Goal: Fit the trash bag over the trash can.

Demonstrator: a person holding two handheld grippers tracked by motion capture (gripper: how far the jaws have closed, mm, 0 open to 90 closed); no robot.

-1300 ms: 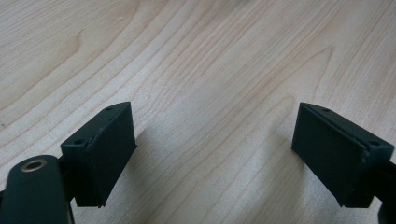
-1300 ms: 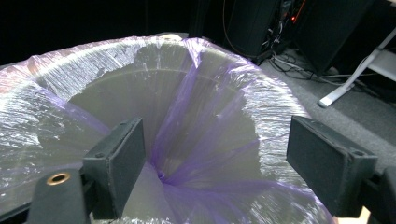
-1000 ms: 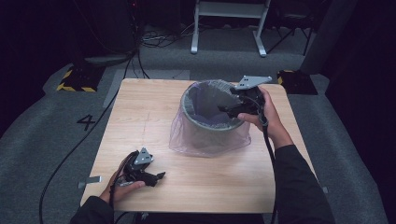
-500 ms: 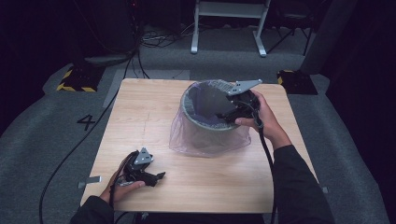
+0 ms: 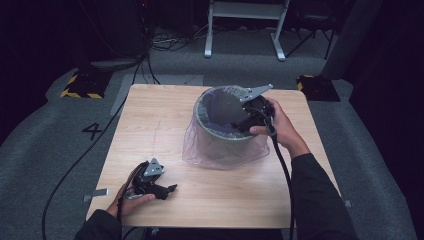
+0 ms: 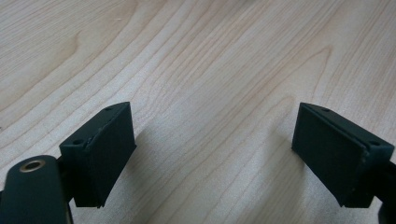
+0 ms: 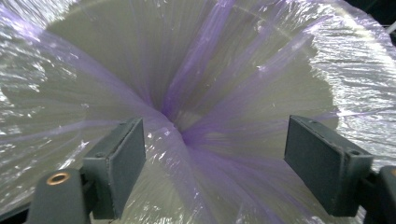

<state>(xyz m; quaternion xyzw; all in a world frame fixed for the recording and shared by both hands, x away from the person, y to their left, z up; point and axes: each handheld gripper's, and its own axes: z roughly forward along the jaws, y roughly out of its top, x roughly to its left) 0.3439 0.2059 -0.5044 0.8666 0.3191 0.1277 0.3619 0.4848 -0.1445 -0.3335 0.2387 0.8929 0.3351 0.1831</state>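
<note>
Bin liner [image 7: 196, 93] spread just ahead of right hand-held gripper [image 7: 215, 154] — jaws apart, nothing clamped, inside bin [image 5: 220, 131] mouth.

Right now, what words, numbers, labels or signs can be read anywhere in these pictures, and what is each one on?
"4": a dark numeral on the grey carpet, left of the table.
Yellow-and-black hazard stripes, no lettering: on the dark floor block beyond the table's left corner.
Nothing readable on the bin, its purple bag, the left gripper or the right gripper.
</note>
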